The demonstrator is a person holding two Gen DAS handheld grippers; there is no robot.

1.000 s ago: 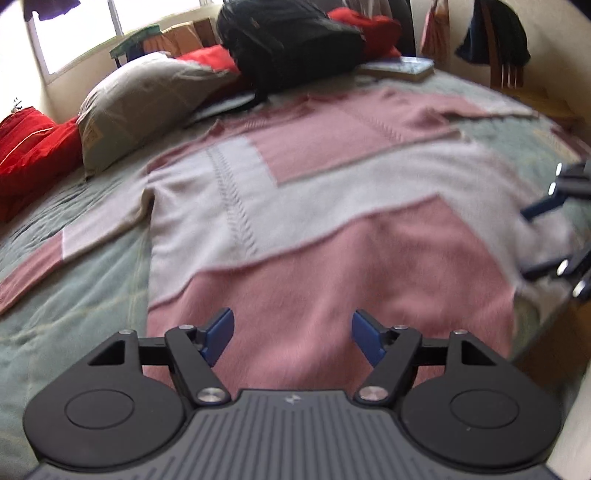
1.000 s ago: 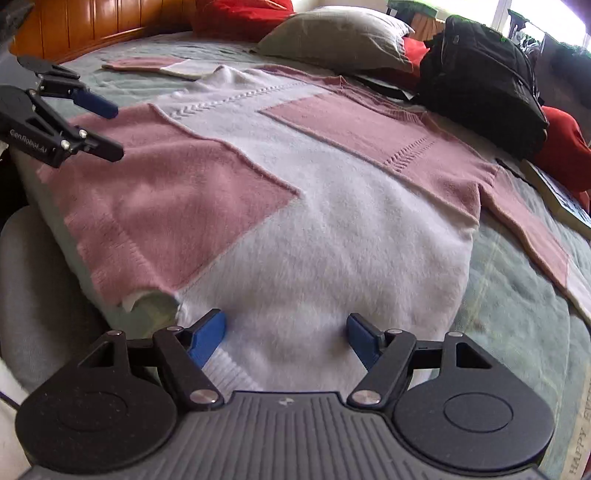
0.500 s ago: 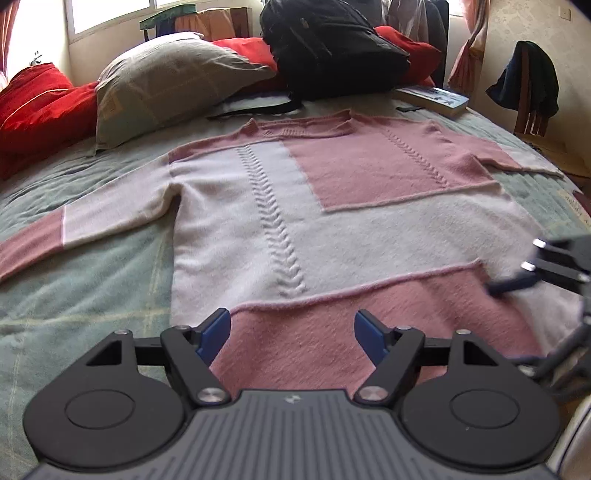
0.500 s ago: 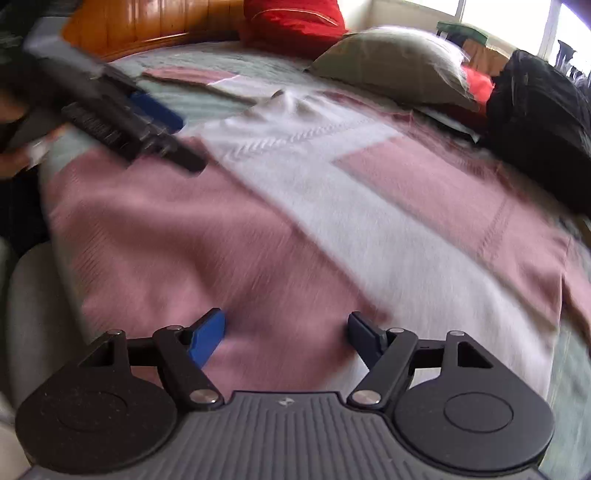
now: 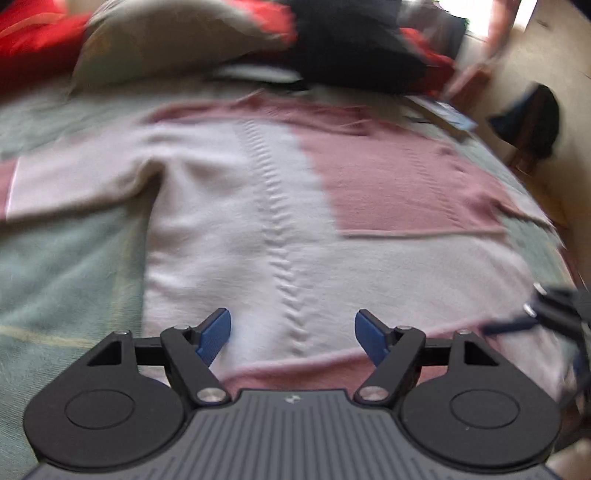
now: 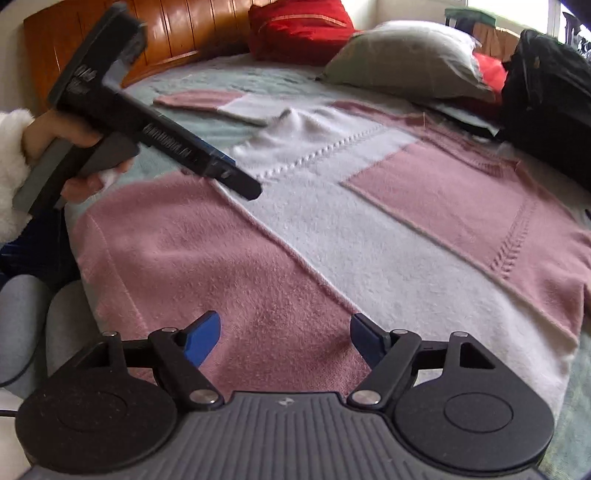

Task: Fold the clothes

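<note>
Knitwear like this pink-and-white sweater [image 6: 369, 236] looks soft, light and floppy; best pinched at hem corners or shoulders. It lies flat on the bed [image 6: 207, 79], filling mid-frame, its long axis running from hem at lower left to collar at upper right. Left tongs [image 5: 292, 338] and right tongs [image 6: 285, 338] gape wide, empty.

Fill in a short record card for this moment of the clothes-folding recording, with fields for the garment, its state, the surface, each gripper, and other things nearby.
garment: pink and white sweater
state: spread flat, unfolded, sleeves out to the sides
surface: green bedspread
left gripper: open, over the white part near the hem, holding nothing
right gripper: open, over the pink lower panel, holding nothing
nearby: grey pillow, red cushion, black backpack
</note>
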